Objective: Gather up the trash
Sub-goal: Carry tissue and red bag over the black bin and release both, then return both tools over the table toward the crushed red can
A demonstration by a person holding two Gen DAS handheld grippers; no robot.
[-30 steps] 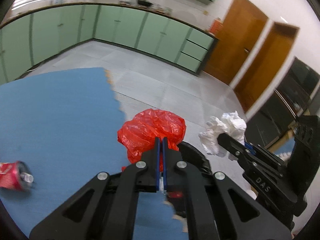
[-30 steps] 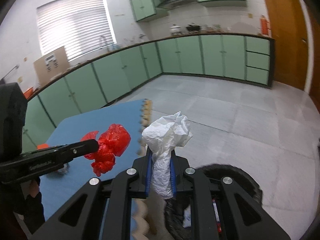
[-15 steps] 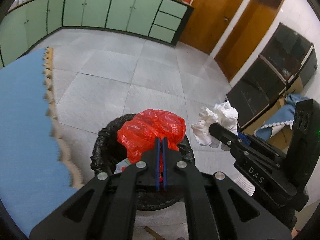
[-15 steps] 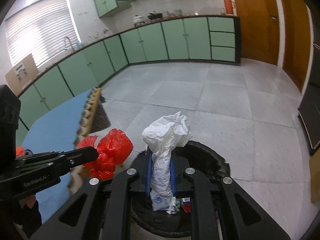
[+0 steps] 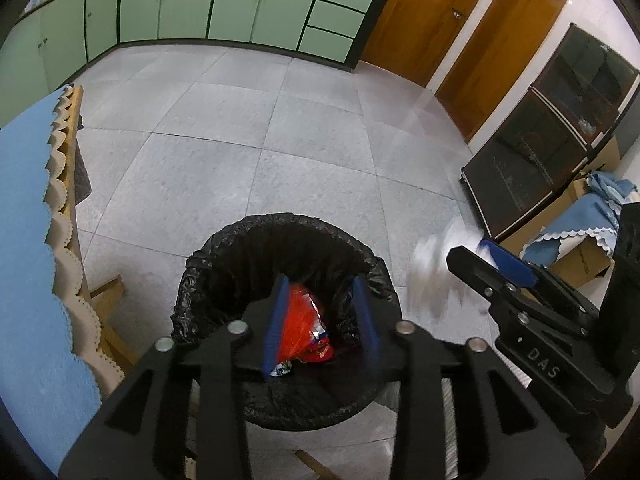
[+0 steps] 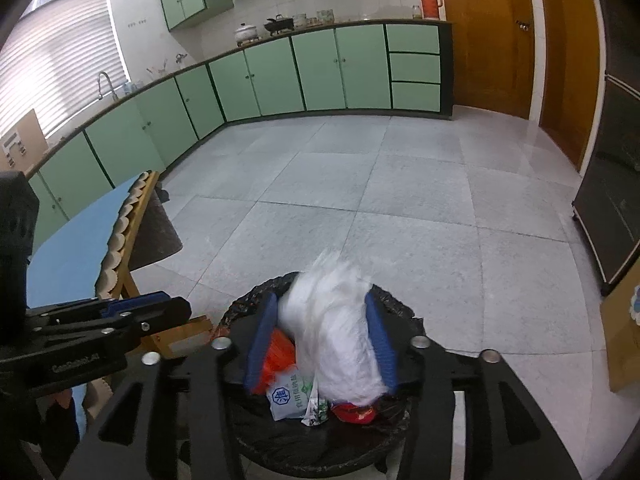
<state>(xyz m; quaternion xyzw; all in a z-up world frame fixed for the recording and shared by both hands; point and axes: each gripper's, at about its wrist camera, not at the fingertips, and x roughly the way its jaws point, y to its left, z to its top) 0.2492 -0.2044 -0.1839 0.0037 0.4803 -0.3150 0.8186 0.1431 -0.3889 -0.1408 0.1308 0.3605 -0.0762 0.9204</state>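
A trash bin lined with a black bag (image 5: 240, 264) stands on the floor below both grippers; it also shows in the right wrist view (image 6: 256, 300). My left gripper (image 5: 320, 320) is open over it, and the red plastic bag (image 5: 300, 324) lies inside the bin. My right gripper (image 6: 320, 340) is open, and the white plastic bag (image 6: 336, 332) is blurred between its spread fingers, over the bin. In the left wrist view the white bag (image 5: 432, 276) is a blur beside the right gripper (image 5: 492, 268). Wrappers (image 6: 288, 396) lie in the bin.
A table with a blue scalloped cloth (image 5: 28, 240) stands to the left of the bin. Grey tiled floor (image 5: 224, 128) stretches to green cabinets (image 5: 240, 4). A dark glass cabinet (image 5: 540, 152) and cardboard boxes (image 5: 580, 252) stand at the right.
Both grippers moved from over the table to above the bin, then opened. The red bag dropped into the bin. The white bag is loose and blurred between the right fingers.
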